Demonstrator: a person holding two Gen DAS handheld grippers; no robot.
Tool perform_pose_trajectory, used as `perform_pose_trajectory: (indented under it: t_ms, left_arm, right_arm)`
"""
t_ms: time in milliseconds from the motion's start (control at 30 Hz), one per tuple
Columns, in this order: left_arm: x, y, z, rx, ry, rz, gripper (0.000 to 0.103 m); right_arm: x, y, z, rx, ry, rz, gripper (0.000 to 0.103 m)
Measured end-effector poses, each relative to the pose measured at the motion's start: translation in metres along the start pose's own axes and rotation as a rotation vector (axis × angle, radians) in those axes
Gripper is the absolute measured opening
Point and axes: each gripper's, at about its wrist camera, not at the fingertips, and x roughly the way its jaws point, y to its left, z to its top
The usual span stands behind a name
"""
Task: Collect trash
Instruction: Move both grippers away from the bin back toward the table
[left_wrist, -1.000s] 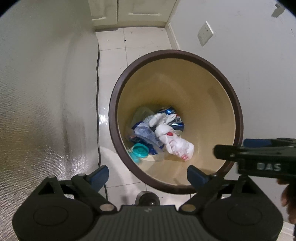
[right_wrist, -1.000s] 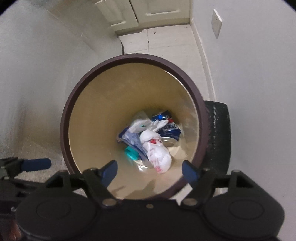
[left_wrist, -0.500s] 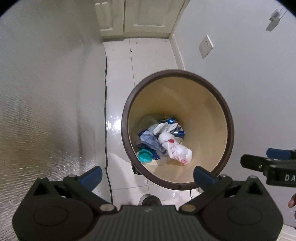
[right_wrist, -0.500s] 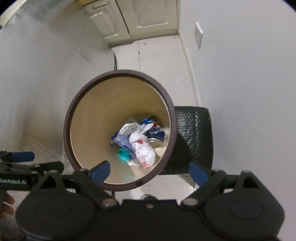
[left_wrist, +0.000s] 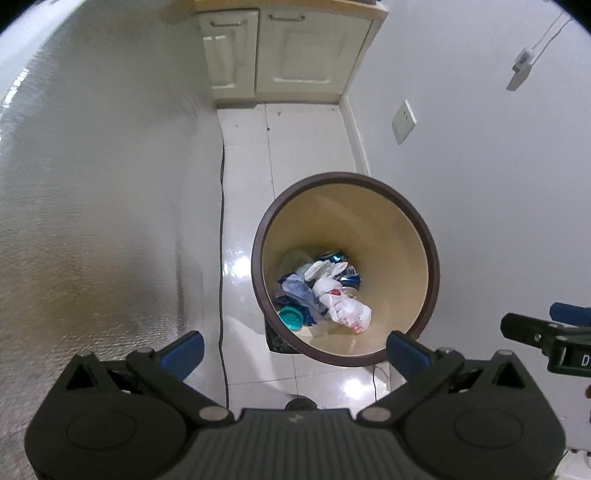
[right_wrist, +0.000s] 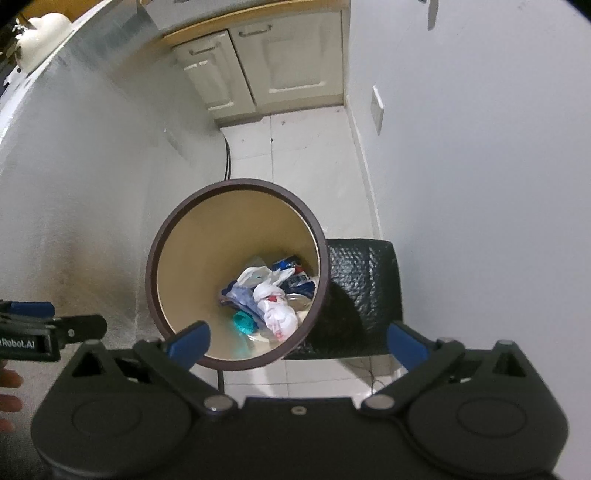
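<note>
A round trash bin (left_wrist: 430, 258) with a dark brown rim and beige inside stands on the white tiled floor; it also shows in the right wrist view (right_wrist: 155, 254). Inside lie a crumpled white plastic bag (left_wrist: 345, 308), blue wrappers (left_wrist: 341, 260) and a teal lid (left_wrist: 290, 318). My left gripper (left_wrist: 295, 350) is open and empty, high above the bin's near edge. My right gripper (right_wrist: 297, 341) is open and empty, also above the bin. Each gripper shows at the edge of the other's view.
A silvery textured wall (left_wrist: 92, 221) rises on the left with a black cable (left_wrist: 221, 236) along its foot. A black padded box (right_wrist: 364, 295) stands right of the bin. Cream cabinets (left_wrist: 284, 51) stand at the far end. A white wall with a socket (left_wrist: 403, 122) is on the right.
Both grippers have risen and pulled back from the bin, so it looks smaller and lower. Both stay open and empty. The trash in the bin has not moved.
</note>
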Motion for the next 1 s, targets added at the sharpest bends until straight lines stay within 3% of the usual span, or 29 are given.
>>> perform_pose_trajectory:
  t_ms: [567, 1000]
  left_arm:
    - [-0.075, -0.005, -0.039, -0.016, -0.137, -0.003, 0.103]
    - [-0.151, 0.02, -0.076, -0.017, -0.302, -0.018, 0.103]
  right_arm:
    - [-0.066, 0.004, -0.029, -0.035, -0.091, -0.048, 0.103]
    - [-0.135, 0.032, -0.052, -0.087, -0.232, -0.056, 0.103]
